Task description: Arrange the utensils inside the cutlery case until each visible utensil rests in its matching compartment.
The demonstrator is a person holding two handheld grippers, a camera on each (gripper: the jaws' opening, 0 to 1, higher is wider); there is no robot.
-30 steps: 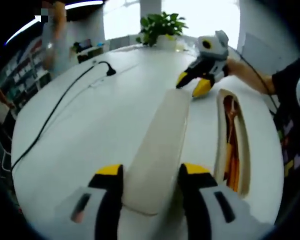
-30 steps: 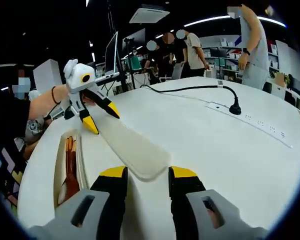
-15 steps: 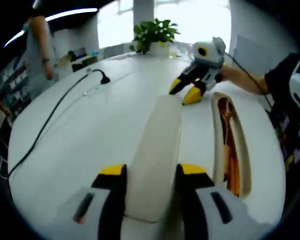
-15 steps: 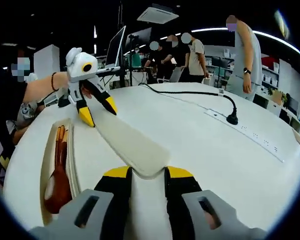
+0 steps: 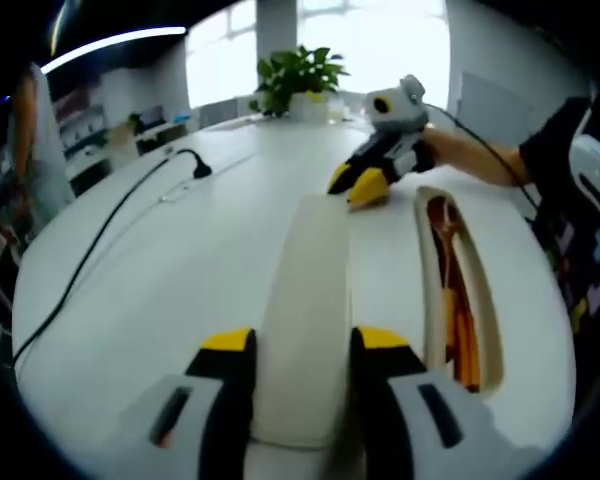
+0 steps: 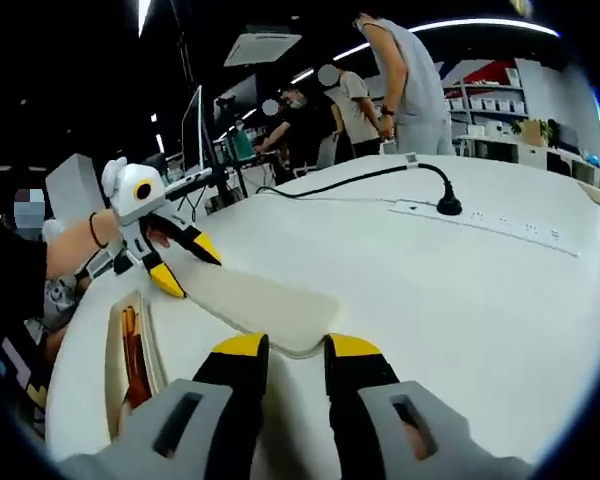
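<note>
Your left tool [image 5: 290, 345] and right tool [image 6: 284, 352] each pinch an end of the lid [image 5: 310, 300]; the case [image 5: 458, 290] (utensils inside) lies open at right, so closing remains.

- A round white bench [image 5: 180, 250] carries a black cable [image 5: 90, 255] and a white power strip [image 6: 480, 222].
- Bright windows [image 5: 370, 30] stand behind a potted plant [image 5: 295, 75].
- Ceiling strip lights [image 6: 450, 25], a monitor [image 6: 193, 125], and what may be shelves [image 6: 505, 110] stand beyond.
</note>
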